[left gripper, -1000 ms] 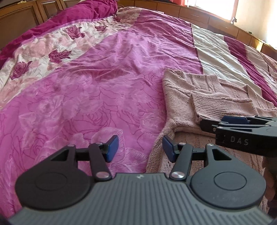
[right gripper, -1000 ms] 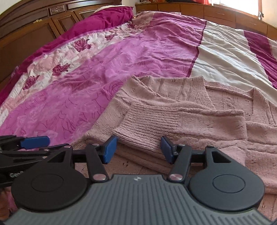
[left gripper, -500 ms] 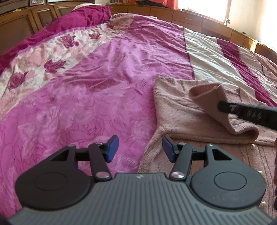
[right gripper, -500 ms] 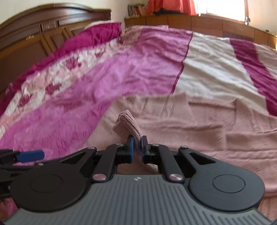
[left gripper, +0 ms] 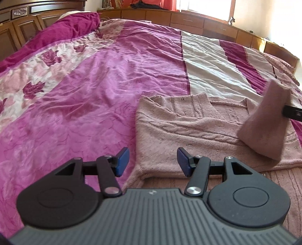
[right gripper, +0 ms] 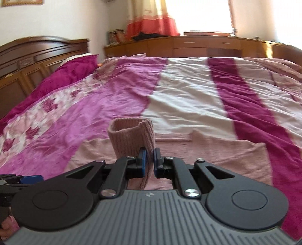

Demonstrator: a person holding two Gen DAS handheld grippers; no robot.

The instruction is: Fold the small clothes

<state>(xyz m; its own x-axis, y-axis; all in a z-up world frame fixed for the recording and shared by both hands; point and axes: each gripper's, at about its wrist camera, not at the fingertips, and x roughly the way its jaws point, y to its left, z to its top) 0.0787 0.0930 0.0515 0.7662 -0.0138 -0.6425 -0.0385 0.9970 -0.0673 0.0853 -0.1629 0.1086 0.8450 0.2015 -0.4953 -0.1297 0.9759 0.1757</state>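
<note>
dusty-pink knitted cardigan (left gripper: 188, 132) spread flat on the bedspread (left gripper: 94, 94), near the front edge of the bed, over the seam between the magenta rose-print panel and the cream and maroon stripes. ribbed hem and a row of small buttons just visible at the near right.

left gripper (left gripper: 152, 160) low over the cardigan's near left corner, blue-padded fingers (left gripper: 122, 160) spread wide, gripping nothing; left pad above the magenta print, right pad above the knit.

right gripper (right gripper: 149, 160) clamped on the sleeve cuff (right gripper: 132, 139), blue pads pressed to either side of a fold of ribbed knit, cuff opening standing up in a loop above the fingertips. from the left wrist view, same sleeve (left gripper: 264, 128) lifted clear of the garment's body at the right side, hanging as a taut tapered flap from the dark tip of the right gripper (left gripper: 291, 113) down to the shoulder area.

carved wooden headboard (right gripper: 37, 54) along the far left edge of the bed, low wooden cabinets (right gripper: 188, 45) along the far side, orange-trimmed curtain (right gripper: 151, 17) and bright window behind. right wrist view slightly blurred.
</note>
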